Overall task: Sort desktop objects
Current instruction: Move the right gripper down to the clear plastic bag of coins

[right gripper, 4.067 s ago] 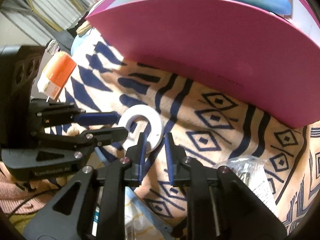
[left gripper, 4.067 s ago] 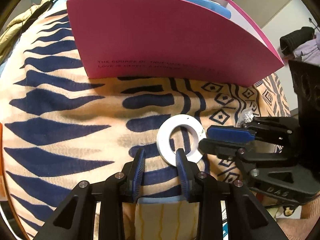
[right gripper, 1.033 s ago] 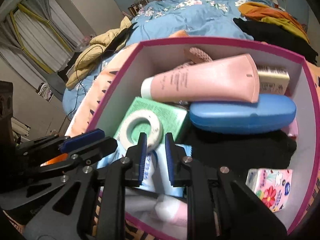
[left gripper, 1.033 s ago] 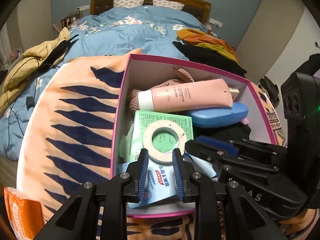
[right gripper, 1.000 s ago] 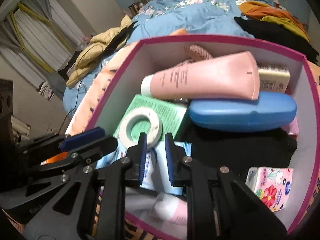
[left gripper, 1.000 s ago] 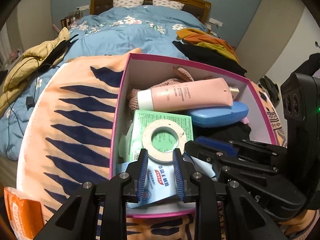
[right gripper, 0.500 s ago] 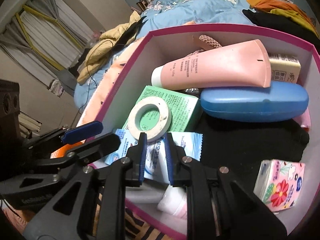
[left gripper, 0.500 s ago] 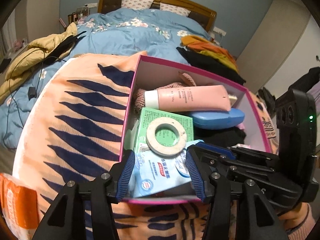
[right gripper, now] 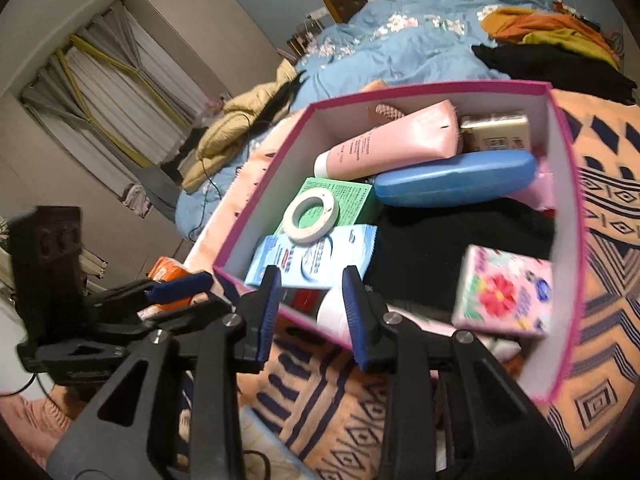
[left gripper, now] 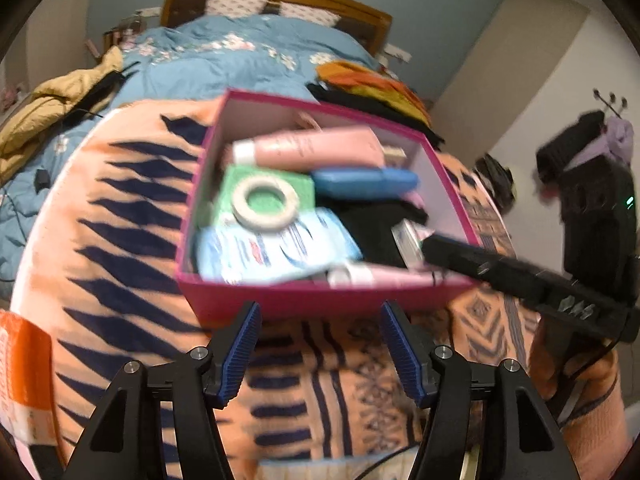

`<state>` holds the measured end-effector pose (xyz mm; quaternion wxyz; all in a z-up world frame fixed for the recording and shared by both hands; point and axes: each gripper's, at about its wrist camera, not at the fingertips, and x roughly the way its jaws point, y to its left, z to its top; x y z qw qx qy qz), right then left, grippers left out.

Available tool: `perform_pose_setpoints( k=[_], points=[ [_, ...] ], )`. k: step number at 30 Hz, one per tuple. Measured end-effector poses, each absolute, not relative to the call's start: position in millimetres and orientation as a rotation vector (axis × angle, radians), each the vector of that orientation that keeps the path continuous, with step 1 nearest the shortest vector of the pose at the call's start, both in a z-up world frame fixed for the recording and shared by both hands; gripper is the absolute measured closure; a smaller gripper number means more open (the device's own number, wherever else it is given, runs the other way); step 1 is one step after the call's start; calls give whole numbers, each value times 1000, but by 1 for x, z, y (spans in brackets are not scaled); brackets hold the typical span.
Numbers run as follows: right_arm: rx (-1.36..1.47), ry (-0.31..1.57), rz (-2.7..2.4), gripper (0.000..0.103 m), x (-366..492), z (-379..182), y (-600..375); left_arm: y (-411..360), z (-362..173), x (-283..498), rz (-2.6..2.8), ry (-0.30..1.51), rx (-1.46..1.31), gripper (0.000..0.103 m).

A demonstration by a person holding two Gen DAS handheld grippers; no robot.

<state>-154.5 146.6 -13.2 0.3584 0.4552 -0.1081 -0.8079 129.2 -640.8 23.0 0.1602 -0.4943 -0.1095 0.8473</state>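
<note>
A white tape ring (left gripper: 266, 202) (right gripper: 312, 212) lies flat on a green box inside the pink storage box (left gripper: 320, 300) (right gripper: 260, 200), free of both grippers. My left gripper (left gripper: 320, 344) hangs in front of the box's near wall. Its jaws are opening and nothing is between them. My right gripper (right gripper: 310, 292) is over the box's near corner, also opening and holding nothing. In the left wrist view the right gripper's fingers (left gripper: 480, 266) reach in blurred from the right. The left gripper (right gripper: 188, 298) shows at the left of the right wrist view.
The box also holds a pink tube (right gripper: 388, 140), a blue case (right gripper: 456, 178), a blue wipes packet (right gripper: 316, 256), a floral tissue pack (right gripper: 506, 294) and black cloth. An orange packet (left gripper: 24, 376) lies on the patterned blanket at the left. A bed stands behind.
The tape ring, earlier picked up from the blanket, now lies in the box. Both grippers have pulled back from the box and their jaws have widened.
</note>
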Motion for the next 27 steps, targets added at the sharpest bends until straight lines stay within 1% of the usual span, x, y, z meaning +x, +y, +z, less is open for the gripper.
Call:
perform_pose_setpoints(
  k=[2, 3, 7, 10, 17, 20, 27],
  points=[
    [1156, -284, -2092, 61, -140, -9, 160, -629, 7, 138, 2350, -306, -1467, 38],
    [1148, -286, -2098, 60, -132, -8, 166, -623, -1, 142, 2323, -302, -1490, 38],
    [1179, -261, -2114, 60, -106, -15, 185, -599, -32, 155, 2223, -281, -1581, 38],
    [1259, -261, -2131, 60, -87, -34, 201, -581, -48, 160, 2174, -239, -1625, 38],
    [1421, -306, -2135, 59, -57, -75, 233, -544, -65, 164, 2094, -125, -1670, 38],
    [1464, -295, -2151, 52, -45, -85, 243, -532, -70, 164, 2077, -95, -1688, 38],
    [1493, -313, -2157, 52, -33, -98, 250, -515, -81, 159, 2056, -20, -1708, 38]
  ],
)
